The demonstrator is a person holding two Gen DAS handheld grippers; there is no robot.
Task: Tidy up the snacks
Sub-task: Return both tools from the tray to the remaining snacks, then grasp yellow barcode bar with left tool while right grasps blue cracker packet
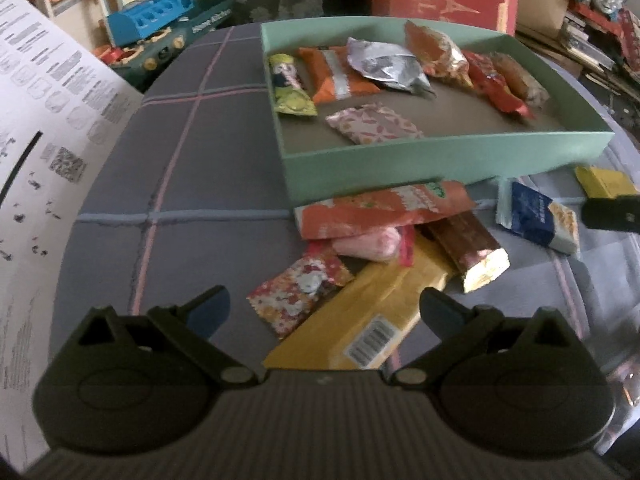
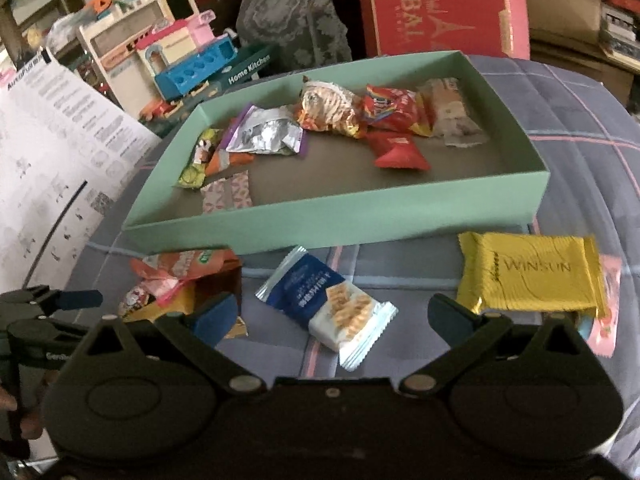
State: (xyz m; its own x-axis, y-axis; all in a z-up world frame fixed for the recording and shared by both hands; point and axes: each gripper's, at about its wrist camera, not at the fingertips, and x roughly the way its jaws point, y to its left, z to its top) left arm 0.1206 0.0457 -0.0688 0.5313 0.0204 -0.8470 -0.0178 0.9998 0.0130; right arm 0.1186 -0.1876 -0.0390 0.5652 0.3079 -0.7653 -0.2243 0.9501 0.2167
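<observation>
1. On the left, a loose heap of snacks is seen just in front of the green box (image 1: 440, 156): an orange pouch (image 1: 384, 208) lies against the box wall, with a pink sweet (image 1: 366, 244), a floral packet (image 1: 300, 294), a brown bar (image 1: 468, 248) and a long yellow pack (image 1: 360, 320) overlapping below it. A neighbour could be dragged or flipped if one piece were pinched from this heap, because the wrappers are stacked and look slippery.
2. The left gripper (image 1: 324, 308) is held wide apart above the yellow pack and floral packet; nothing is grasped, and contact cannot be confirmed.
3. In the middle, a blue-and-white cracker packet (image 2: 328, 304) lies alone on the checked cloth (image 2: 568, 148). It could be crushed by too firm a squeeze, or pushed along the cloth by a shallow approach.
4. The right gripper (image 2: 332, 316) is spread open with the cracker packet between its fingers; nothing is held.
5. On the right, a yellow Winsun packet (image 2: 532, 276) rests just beside the box, over a pink wrapper (image 2: 608, 308) that could be lifted along with it.
</observation>
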